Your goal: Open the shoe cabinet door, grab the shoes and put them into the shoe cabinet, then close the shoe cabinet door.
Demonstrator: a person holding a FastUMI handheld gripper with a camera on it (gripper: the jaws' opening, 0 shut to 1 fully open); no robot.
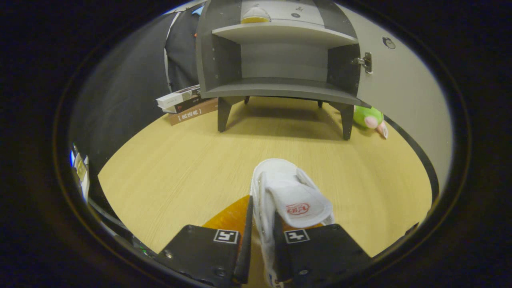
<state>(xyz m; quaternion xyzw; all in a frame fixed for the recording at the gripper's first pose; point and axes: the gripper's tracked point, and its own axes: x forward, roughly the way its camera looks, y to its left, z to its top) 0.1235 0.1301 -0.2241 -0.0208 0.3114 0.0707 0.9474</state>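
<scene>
gripper pinches the white slippers between both fingers, ready to carry | cabinet far ahead, door swung open right so slippers fit inside

Slipper heel hidden between gripper fingers; books' print illegible.
</scene>
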